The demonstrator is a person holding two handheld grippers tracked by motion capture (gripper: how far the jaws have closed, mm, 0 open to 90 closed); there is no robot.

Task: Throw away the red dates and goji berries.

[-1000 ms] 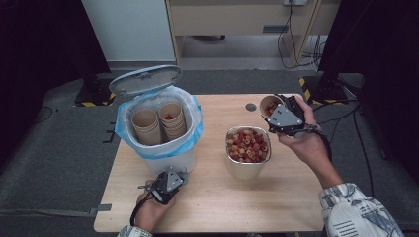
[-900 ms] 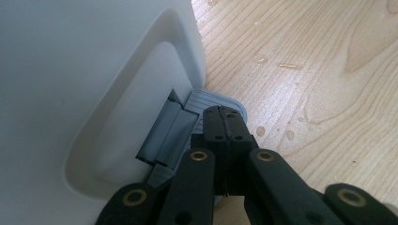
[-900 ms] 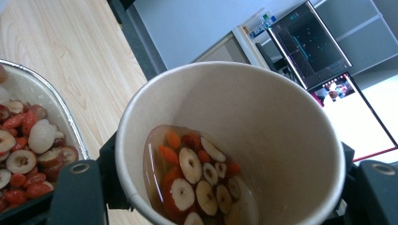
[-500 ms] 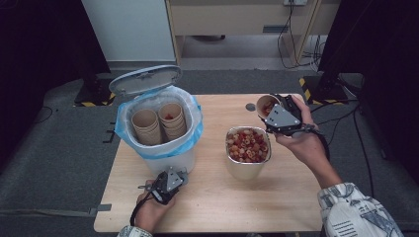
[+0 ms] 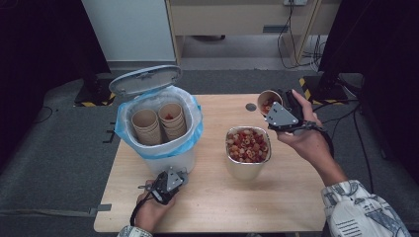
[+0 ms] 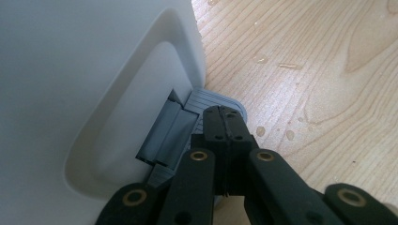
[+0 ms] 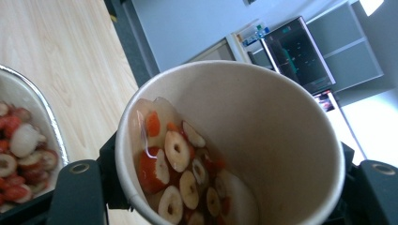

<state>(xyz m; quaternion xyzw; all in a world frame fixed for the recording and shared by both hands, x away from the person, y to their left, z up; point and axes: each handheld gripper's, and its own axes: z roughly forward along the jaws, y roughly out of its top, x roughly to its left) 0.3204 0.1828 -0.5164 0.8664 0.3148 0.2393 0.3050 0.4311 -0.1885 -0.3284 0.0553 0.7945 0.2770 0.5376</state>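
Up at the far right of the bench [image 5: 212, 207], the right hand-held gripper [image 5: 274, 106] is clamped on a paper cup [image 5: 267, 100], held tilted above the wood near the far edge. In the right gripper view the cup [image 7: 263, 122] sits between the two black jaws, which press on its sides, and it holds a small heap of sliced red-and-white fruit pieces [image 7: 180, 176] gathered at its lower side.

Just beside it, nearer the person, stands a metal container [image 5: 245, 168] filled with more of the same sliced fruit [image 5: 247, 144].

On the left of the bench is a white pedal bin [image 5: 163, 155], lid up, lined with a blue bag [image 5: 190, 140]; inside stand stacks of empty paper cups [image 5: 145, 126], one with a red bit in it.

The left hand-held gripper [image 5: 170, 180] has its jaws together, with the tips on the bin's grey pedal [image 6: 209, 101] at the foot of the bin.

No writing can be read on any container.
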